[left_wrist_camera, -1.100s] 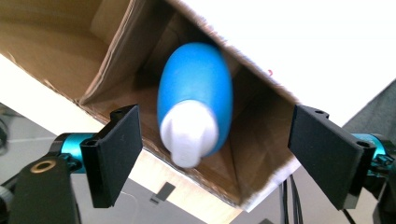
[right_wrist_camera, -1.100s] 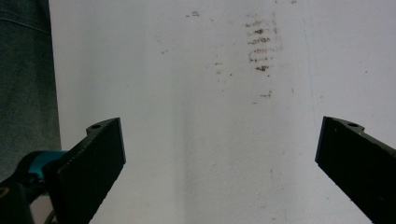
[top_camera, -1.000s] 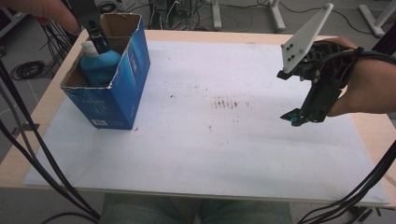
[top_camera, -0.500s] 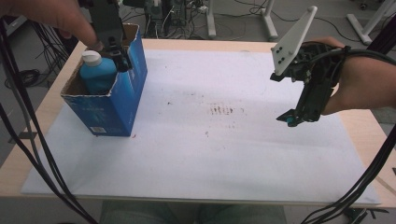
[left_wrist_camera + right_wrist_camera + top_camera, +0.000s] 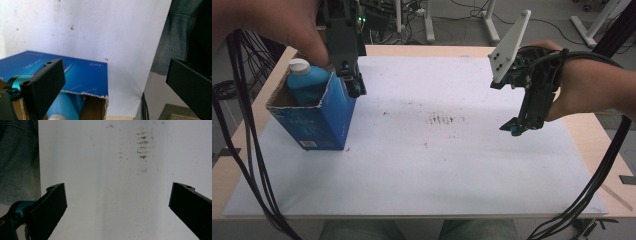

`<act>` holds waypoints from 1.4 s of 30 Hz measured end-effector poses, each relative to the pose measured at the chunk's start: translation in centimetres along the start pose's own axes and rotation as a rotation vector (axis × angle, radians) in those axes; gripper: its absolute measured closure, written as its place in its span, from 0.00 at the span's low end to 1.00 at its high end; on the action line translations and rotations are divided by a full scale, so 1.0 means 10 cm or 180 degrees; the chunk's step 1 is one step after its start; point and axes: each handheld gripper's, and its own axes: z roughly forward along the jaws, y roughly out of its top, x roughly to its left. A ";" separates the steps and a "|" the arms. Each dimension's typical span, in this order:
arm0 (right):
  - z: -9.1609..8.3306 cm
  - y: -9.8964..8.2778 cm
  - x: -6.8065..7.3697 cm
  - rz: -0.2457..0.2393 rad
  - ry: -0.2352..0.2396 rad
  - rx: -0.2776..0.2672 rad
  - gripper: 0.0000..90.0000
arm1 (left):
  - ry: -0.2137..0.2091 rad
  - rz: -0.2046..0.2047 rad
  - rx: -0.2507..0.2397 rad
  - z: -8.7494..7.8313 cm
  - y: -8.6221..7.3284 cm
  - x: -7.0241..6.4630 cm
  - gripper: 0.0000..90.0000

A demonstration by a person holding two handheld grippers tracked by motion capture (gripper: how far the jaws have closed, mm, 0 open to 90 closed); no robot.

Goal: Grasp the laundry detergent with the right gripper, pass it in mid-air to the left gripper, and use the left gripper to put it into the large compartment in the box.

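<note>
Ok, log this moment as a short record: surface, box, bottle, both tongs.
surface: white sheet on a wooden table, faint reddish stains near the middle
box: blue carton, torn open top, at the sheet's left
bottle: blue bottle with a white cap, upright inside the carton
left tongs: open, just opened wider, holding nothing, by the carton's rim
right tongs: open, empty, above the sheet

Blue box [image 5: 314, 117] with bottle [image 5: 307, 82] inside blocks the sheet's [image 5: 437, 175] 10 o'clock corner. Left gripper [image 5: 353, 86] hangs at the box's far right corner. From centre to 6 o'clock the sheet lies open. Right gripper [image 5: 514, 127] hovers at 3 o'clock.
</note>
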 end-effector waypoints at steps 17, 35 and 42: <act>0.15 -0.06 -0.14 0.0060 0.0120 0.0184 0.01 | 0.0001 0.0182 -0.0021 0.21 0.09 0.09 0.02; 0.25 -0.19 -0.23 0.0199 0.0215 0.0287 0.01 | -0.0011 0.0169 -0.0053 0.26 0.12 0.14 0.02; 0.25 -0.19 -0.23 0.0206 0.0205 0.0297 0.01 | 0.0012 0.0153 -0.0033 0.26 0.11 0.14 0.02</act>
